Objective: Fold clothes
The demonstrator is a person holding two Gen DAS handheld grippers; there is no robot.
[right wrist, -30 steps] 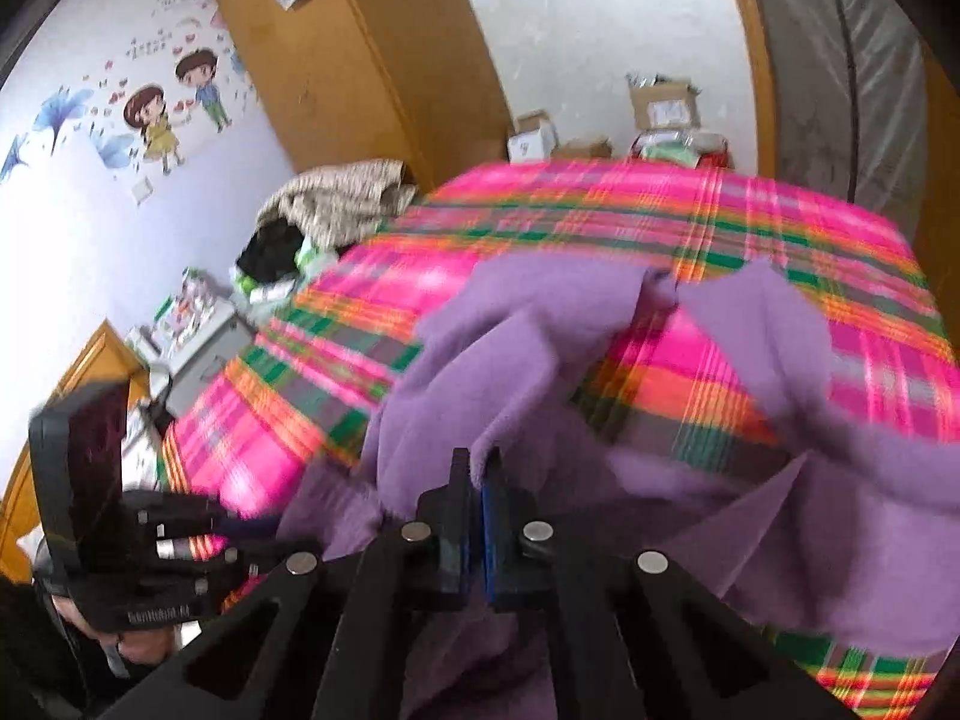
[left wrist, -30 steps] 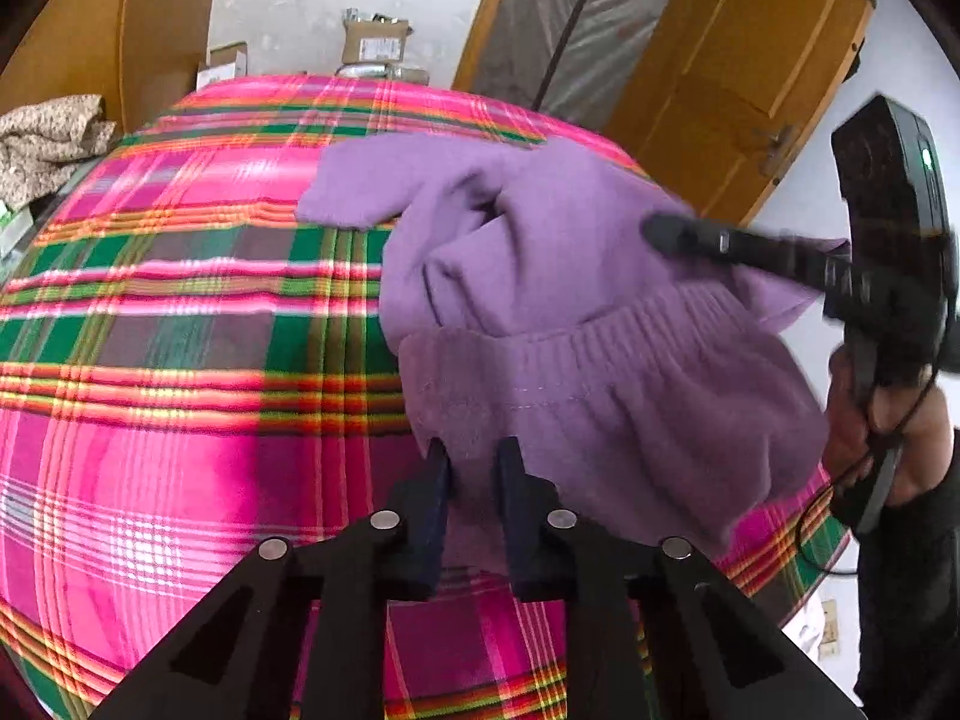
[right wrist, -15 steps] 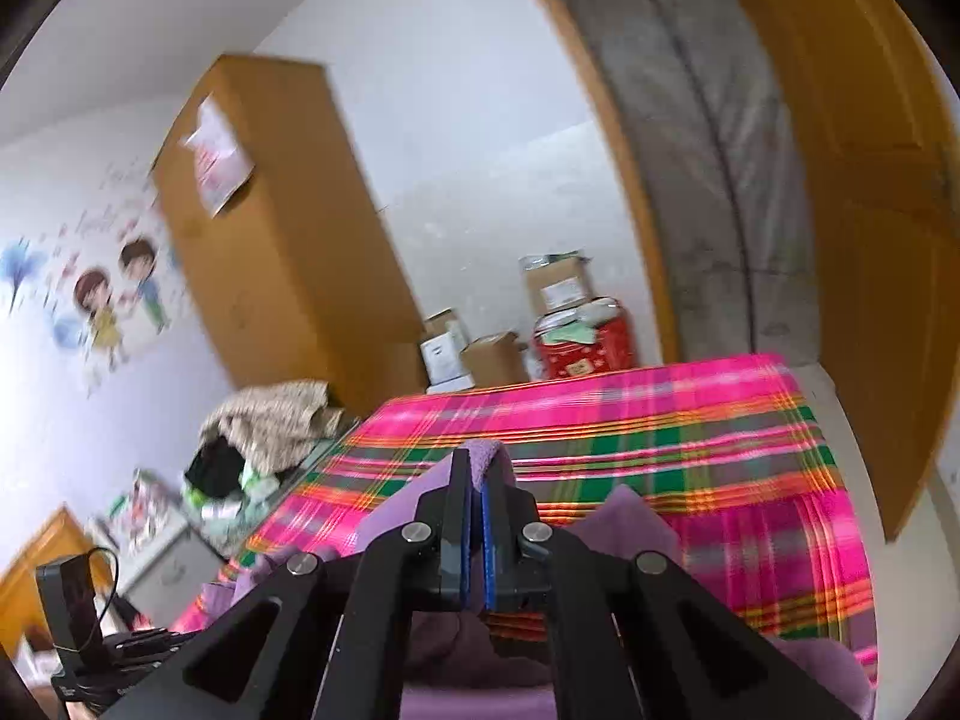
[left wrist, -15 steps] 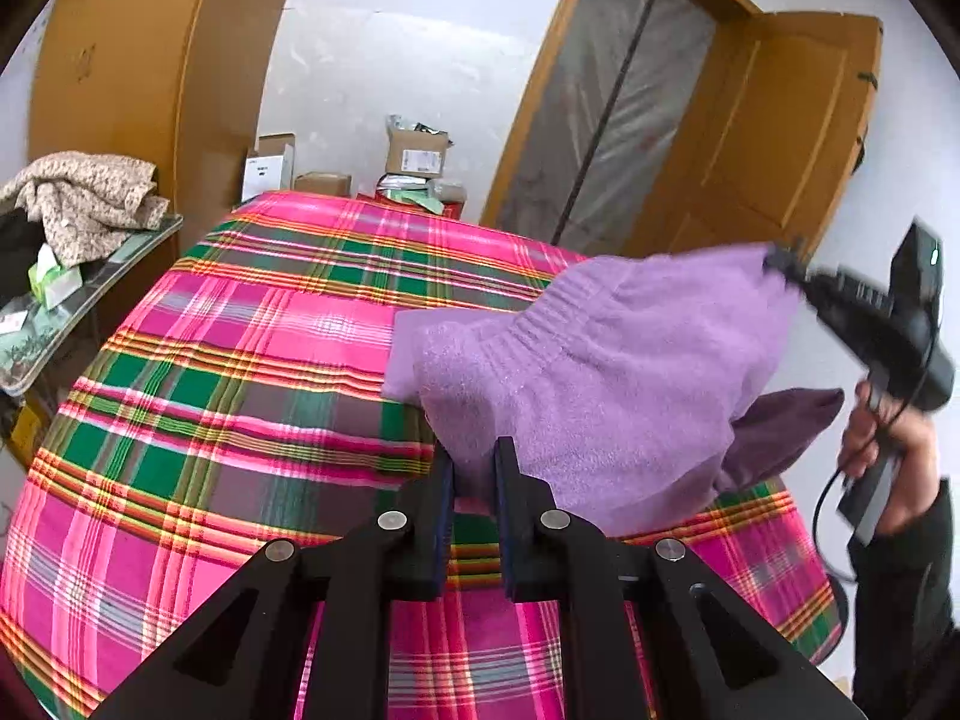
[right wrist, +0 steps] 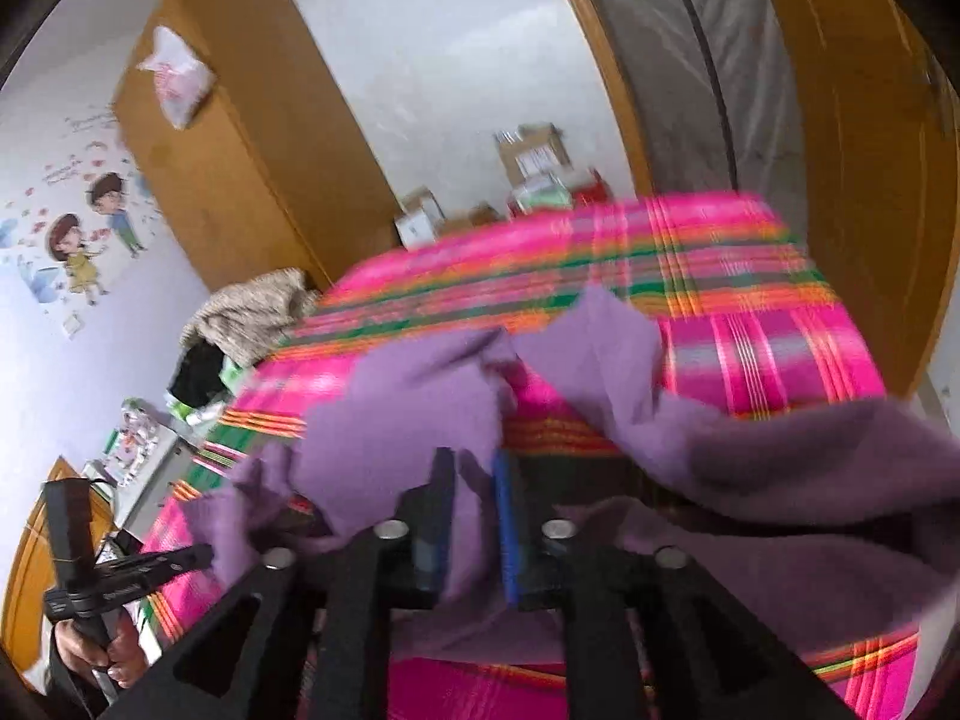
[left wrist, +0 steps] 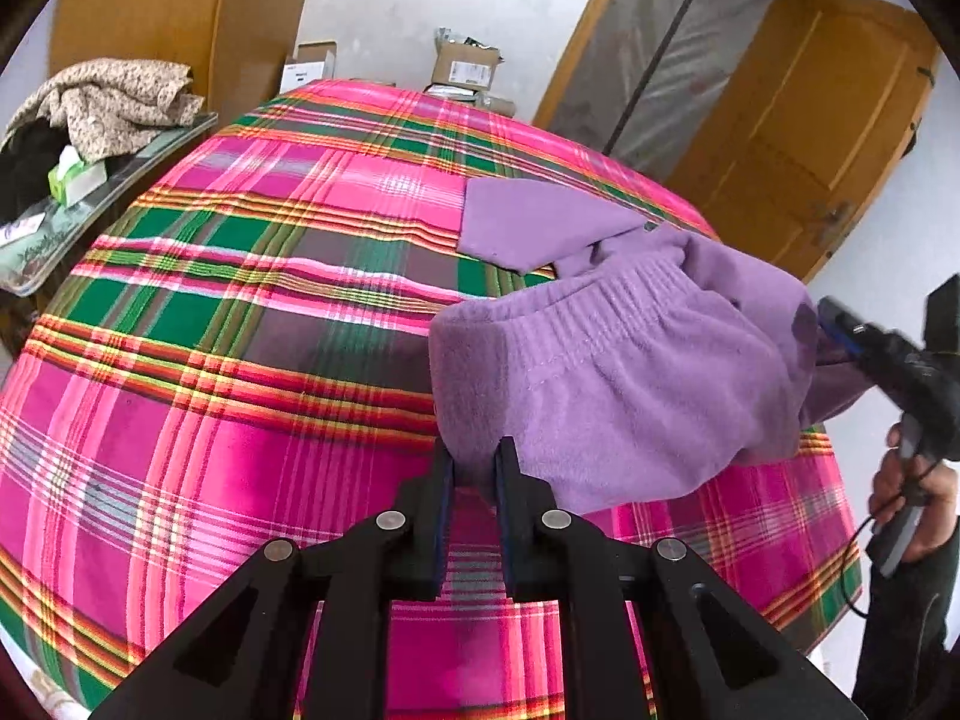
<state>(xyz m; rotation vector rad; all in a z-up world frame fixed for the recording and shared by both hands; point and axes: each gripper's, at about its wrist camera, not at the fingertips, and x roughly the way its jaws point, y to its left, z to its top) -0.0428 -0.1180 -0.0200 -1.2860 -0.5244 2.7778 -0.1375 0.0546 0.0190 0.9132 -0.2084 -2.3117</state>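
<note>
A purple fleece garment [left wrist: 600,372] with a ribbed elastic waistband lies bunched on the right half of the pink and green plaid bedcover [left wrist: 240,360]. My left gripper [left wrist: 474,462] is shut on the garment's near edge, just above the cover. In the right wrist view my right gripper [right wrist: 474,474] has its jaws opening, and purple cloth [right wrist: 408,420] hangs loose between them. The left wrist view shows the right gripper [left wrist: 831,324] at the garment's right end, off the bed's side. Low on the left of the right wrist view is the left gripper [right wrist: 198,555].
A heap of beige patterned clothes [left wrist: 114,102] sits on a side shelf left of the bed. Cardboard boxes [left wrist: 465,66] stand beyond the far edge. A wooden wardrobe [right wrist: 240,138] and wooden doors [left wrist: 798,120] flank the bed. A person's hand [left wrist: 912,510] holds the right gripper.
The garment, stretched and lifted half a second ago, has come down onto the bedcover. The right gripper's jaws have parted, where before they were pinched shut. Both views tilted downward.
</note>
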